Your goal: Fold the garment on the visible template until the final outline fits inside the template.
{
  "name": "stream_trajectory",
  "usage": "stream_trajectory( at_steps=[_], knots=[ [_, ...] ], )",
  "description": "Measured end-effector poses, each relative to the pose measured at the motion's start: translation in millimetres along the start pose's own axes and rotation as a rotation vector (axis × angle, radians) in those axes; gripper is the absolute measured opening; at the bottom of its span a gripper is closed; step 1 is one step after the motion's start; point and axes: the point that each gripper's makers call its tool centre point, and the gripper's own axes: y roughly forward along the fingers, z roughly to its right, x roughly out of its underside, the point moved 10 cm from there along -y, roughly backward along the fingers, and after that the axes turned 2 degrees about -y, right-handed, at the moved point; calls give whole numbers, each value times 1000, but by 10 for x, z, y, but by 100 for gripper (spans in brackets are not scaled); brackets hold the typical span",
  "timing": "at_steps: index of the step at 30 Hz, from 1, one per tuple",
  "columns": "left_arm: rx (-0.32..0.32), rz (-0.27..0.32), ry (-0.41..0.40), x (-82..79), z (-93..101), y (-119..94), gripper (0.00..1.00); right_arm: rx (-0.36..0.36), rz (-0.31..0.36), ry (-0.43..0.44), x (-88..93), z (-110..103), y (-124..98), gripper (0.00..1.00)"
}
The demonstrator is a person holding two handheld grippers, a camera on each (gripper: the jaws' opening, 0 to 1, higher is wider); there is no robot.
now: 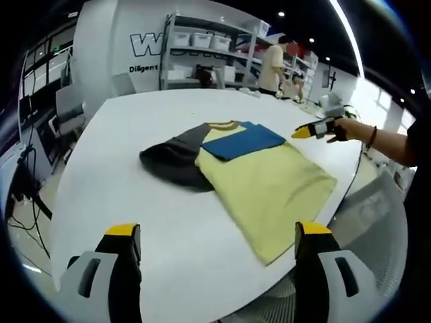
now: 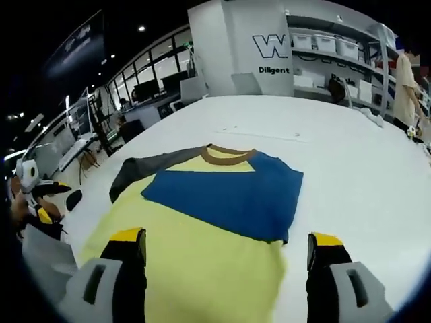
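On the white table [image 1: 168,222], near its right edge, lies the yellow shirt [image 1: 269,185], blue sleeve [image 2: 229,192] folded across the chest. Template not discernible. Left gripper [image 1: 219,259] and right gripper [image 2: 225,259] both spread, empty.

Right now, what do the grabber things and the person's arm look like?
Each gripper has two chunky fingers: grey shells with a dark slot, black inner sides and yellow tips. The left gripper and right gripper look alike. In the left gripper view, the right gripper shows a pointed yellow tip. The person's hand holding it has a dark band at the wrist and a black sleeve.
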Motion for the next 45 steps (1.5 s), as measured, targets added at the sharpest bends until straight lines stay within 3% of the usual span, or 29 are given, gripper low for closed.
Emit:
stream_trajectory(
  at_steps=[8,16,20,26,32,45],
  knots=[
    [-10,-19,-16,-17,-37,54,86,-46,34,-3,17,-165,-215,99],
    [-16,5,-79,-105,-99,157,78,-60,35,-42,51,-257,-376,99],
    [-24,16,-104,-142,-124,221,73,-97,56,-19,56,-331,-461,99],
    [-67,10,-153,-151,-183,340,62,-97,56,-32,174,-500,-597,99],
    [-90,12,-170,-197,-223,467,62,-84,62,-22,254,-573,-732,99],
    [-139,-5,-245,-272,-318,897,53,-71,21,-36,339,-600,-745,99]
  ],
)
